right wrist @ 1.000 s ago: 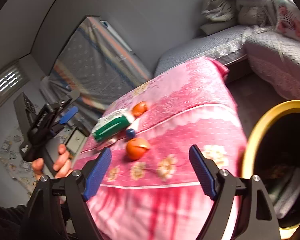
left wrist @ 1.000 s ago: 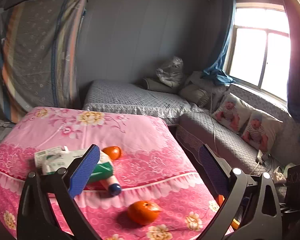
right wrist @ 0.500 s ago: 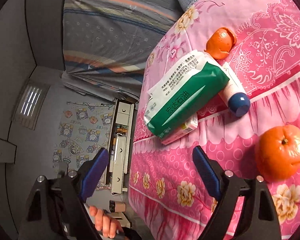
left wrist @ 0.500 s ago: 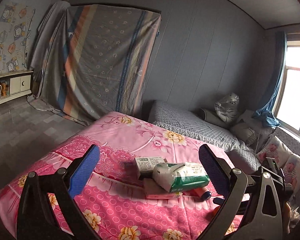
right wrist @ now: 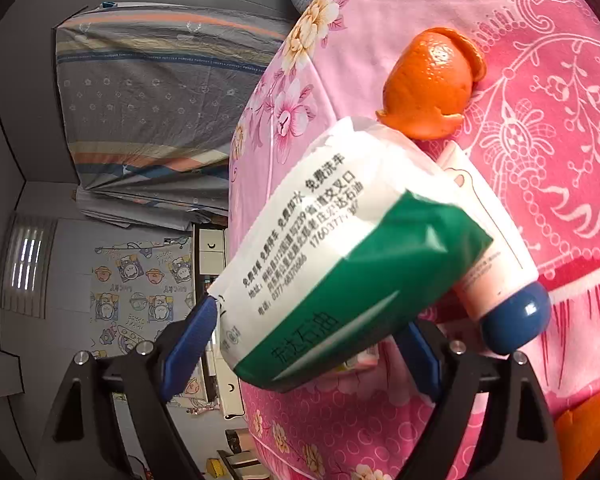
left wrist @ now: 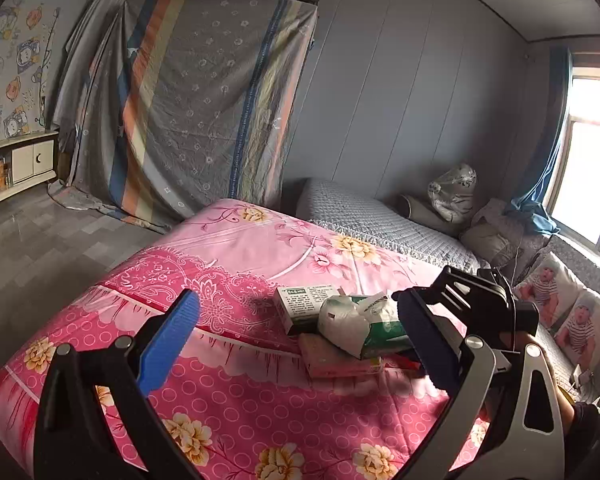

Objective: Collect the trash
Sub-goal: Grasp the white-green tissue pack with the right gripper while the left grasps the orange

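Observation:
A white and green tissue pack (right wrist: 340, 260) lies on the pink floral bedspread (right wrist: 540, 160), on top of a pink flat box (left wrist: 336, 360). My right gripper (right wrist: 308, 320) is open, its blue pads on either side of the pack's near end. A pink tube with a blue cap (right wrist: 496, 264) sticks out beneath the pack. Orange peel (right wrist: 432, 88) lies beyond it, and another orange (right wrist: 592, 432) sits at the lower right edge. My left gripper (left wrist: 296, 304) is open and holds nothing, hovering short of the pile. A small green and white box (left wrist: 304, 304) lies beside the pack (left wrist: 360, 324).
A grey quilted sofa bed (left wrist: 380, 220) with cushions (left wrist: 552, 292) runs behind the bedspread toward the window (left wrist: 592, 168). A striped sheet (left wrist: 204, 100) covers something tall at the back wall. A low white cabinet (left wrist: 20, 160) stands at far left on the tiled floor.
My right gripper has swung in and dropped close to the tissue pack, which now lies between its jaws. My left view has swept from the window side to the striped sheet.

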The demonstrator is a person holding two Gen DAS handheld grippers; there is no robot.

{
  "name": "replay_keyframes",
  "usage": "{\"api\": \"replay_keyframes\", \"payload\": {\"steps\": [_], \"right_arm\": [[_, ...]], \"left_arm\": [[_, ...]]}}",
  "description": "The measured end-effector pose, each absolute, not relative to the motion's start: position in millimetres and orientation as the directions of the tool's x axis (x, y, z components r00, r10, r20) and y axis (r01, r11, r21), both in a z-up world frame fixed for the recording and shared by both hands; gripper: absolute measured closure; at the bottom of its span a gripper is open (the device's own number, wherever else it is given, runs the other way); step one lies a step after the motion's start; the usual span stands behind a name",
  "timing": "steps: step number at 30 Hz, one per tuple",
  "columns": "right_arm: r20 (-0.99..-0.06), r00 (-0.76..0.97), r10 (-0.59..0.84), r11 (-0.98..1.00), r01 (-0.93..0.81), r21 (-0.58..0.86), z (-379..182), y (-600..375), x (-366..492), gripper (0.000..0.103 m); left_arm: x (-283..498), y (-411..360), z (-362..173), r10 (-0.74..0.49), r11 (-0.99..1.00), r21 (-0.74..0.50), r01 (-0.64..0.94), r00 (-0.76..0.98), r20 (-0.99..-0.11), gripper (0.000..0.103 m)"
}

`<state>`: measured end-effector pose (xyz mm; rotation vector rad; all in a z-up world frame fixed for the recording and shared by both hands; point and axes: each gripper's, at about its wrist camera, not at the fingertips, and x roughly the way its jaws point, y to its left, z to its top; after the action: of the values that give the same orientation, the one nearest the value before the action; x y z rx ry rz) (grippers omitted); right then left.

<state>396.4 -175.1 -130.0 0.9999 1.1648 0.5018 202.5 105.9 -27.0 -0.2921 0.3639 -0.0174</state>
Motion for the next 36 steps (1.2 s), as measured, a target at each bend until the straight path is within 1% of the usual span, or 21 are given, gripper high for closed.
{"api": "replay_keyframes", "payload": {"steps": [2,4,5,6,8,9,12,15,19,22,25,27,29,33,36], "right_arm": [[-0.537,0.354,0.766,0.515,0.162,0.842,-132.4,-164.8,408.6,0.02],[-0.545,0.351,0.762,0.523,0.165,0.837,-133.9,-160.9,415.2,0.027],[-0.551,0.343,0.761,0.53,0.161,0.833,-133.8,-158.9,417.7,0.038],[-0.565,0.332,0.756,0.544,0.161,0.823,-134.5,-157.5,419.6,0.054],[-0.584,0.315,0.748,0.561,0.169,0.81,-137.4,-158.3,420.1,0.069],[-0.582,0.311,0.751,0.56,0.167,0.812,-138.9,-159.3,418.5,0.072],[-0.57,0.316,0.758,0.557,0.142,0.819,-137.7,-169.5,406.7,0.075],[-0.549,0.334,0.766,0.548,0.105,0.83,-124.6,-182.5,396.7,0.076],[-0.471,0.38,0.796,0.493,0.044,0.869,-93.3,-213.9,368.0,0.078],[-0.402,0.439,0.804,0.457,-0.023,0.889,-65.3,-246.5,337.9,0.078],[-0.342,0.509,0.79,0.429,-0.058,0.902,-41.5,-289.5,311.3,0.078],[-0.318,0.553,0.77,0.426,-0.075,0.902,-30.6,-319.0,294.5,0.078],[-0.297,0.587,0.753,0.423,-0.086,0.902,-24.6,-346.0,276.8,0.078],[-0.269,0.626,0.732,0.415,-0.096,0.905,-24.7,-385.1,241.0,0.078],[-0.259,0.64,0.724,0.413,-0.1,0.905,-28.8,-403.0,219.6,0.078]], "left_arm": [[204.3,105.7,-30.8,-0.068,0.961,-0.275,-0.038,0.929,-0.365,0.008],[204.8,104.9,-33.3,-0.063,0.963,-0.264,-0.042,0.924,-0.377,0.008],[205.2,104.4,-34.5,-0.056,0.965,-0.257,-0.048,0.922,-0.383,0.008],[205.6,103.4,-34.9,-0.049,0.967,-0.248,-0.054,0.919,-0.391,0.008],[206.4,101.6,-36.3,-0.044,0.971,-0.233,-0.056,0.914,-0.403,0.008],[206.8,100.2,-36.7,-0.042,0.972,-0.227,-0.057,0.912,-0.408,0.008],[207.8,94.6,-36.5,-0.037,0.976,-0.211,-0.057,0.908,-0.417,0.008],[209.1,88.3,-35.4,-0.041,0.979,-0.196,-0.049,0.904,-0.426,0.008],[212.3,70.8,-34.6,-0.07,0.986,-0.168,-0.005,0.895,-0.441,0.008],[218.5,48.2,-33.7,-0.144,0.985,-0.156,0.079,0.871,-0.469,0.008],[228.2,15.6,-37.2,-0.252,0.968,-0.15,0.203,0.816,-0.52,0.008],[236.8,-10.8,-42.4,-0.331,0.942,-0.149,0.302,0.751,-0.571,0.008],[243.9,-39.5,-49.8,-0.382,0.914,-0.141,0.381,0.685,-0.62,0.008],[251.6,-94.9,-66.9,-0.439,0.856,-0.129,0.5,0.574,-0.691,0.008],[260.0,-125.3,-80.5,-0.427,0.839,-0.102,0.534,0.531,-0.732,0.008]]}}
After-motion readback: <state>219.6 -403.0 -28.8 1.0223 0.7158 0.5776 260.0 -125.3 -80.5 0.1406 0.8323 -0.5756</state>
